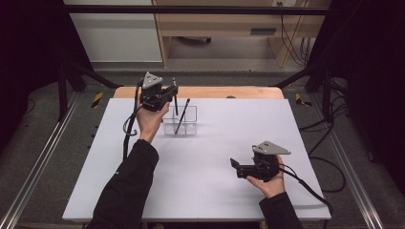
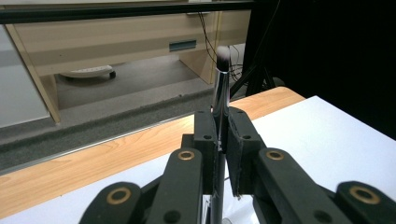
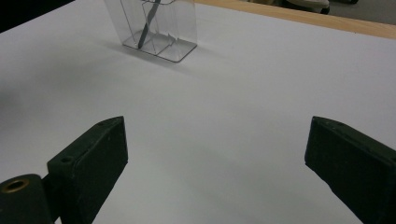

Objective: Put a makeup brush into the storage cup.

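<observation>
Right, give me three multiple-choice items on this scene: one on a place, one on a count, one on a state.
1. Where does the clear holder stand?
A. On the white sheet, toward the table's far edge
B. On the floor
C. In the right gripper

2. How many brushes are there, the held one counted?
A. One
B. Two
C. Four

3. How is the left gripper?
A. Wide open, nothing in it
B. Shut on a brush
C. Lying on the table

Key:
1 A: the high view shows the holder on the white sheet near the far wooden edge.
2 B: one brush leans in the holder; the held brush stands upright between the pads.
3 B: in the left gripper view the pads clamp the brush handle, while the right gripper stands open.
</observation>
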`<state>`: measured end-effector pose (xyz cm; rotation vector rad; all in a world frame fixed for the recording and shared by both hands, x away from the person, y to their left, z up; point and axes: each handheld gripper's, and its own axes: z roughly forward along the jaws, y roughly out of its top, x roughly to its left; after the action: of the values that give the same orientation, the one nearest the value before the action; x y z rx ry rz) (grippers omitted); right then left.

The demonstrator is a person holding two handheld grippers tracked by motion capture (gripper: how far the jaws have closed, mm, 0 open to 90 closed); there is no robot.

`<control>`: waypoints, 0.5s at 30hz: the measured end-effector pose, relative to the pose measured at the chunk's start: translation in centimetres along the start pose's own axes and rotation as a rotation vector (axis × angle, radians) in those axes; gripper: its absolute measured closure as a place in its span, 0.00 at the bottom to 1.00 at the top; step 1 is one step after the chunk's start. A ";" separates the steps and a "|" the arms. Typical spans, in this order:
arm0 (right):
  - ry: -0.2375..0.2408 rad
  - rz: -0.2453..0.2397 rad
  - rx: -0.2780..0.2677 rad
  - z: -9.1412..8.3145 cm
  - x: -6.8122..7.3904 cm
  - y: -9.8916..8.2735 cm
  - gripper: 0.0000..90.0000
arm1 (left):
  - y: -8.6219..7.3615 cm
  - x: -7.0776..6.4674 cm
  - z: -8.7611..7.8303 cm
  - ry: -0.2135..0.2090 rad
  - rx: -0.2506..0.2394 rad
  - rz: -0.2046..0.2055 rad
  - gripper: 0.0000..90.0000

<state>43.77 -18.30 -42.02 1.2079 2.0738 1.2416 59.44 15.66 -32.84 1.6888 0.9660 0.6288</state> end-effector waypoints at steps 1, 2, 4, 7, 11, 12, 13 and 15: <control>0.001 0.004 -0.001 0.0 0.0 0.0 0.07 | -0.1 0.0 0.1 0.002 0.002 -0.001 0.92; 0.001 0.006 -0.001 0.0 0.0 0.0 0.07 | -0.1 0.1 0.1 0.003 0.005 0.000 0.92; 0.001 0.006 -0.001 0.0 0.0 0.0 0.07 | -0.2 0.1 0.2 0.003 0.007 -0.001 0.92; 0.003 0.006 -0.001 0.0 0.0 0.0 0.07 | -0.3 0.1 0.4 0.002 0.010 0.004 0.92; 0.004 0.008 -0.002 -0.1 0.0 0.0 0.07 | -0.4 0.1 0.6 0.007 0.017 0.011 0.92; 0.004 0.007 -0.003 -0.1 0.0 0.0 0.07 | -0.5 0.1 0.7 0.008 0.019 0.011 0.92; 0.003 0.007 -0.002 -0.1 0.0 0.0 0.07 | -0.5 0.1 0.7 0.009 0.021 0.012 0.92; 0.005 0.008 -0.002 -0.1 0.0 0.0 0.07 | -0.7 0.1 0.8 0.010 0.023 0.015 0.92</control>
<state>43.72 -18.28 -41.97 1.2153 2.0730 1.2511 59.91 15.42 -33.78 1.7164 0.9716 0.6392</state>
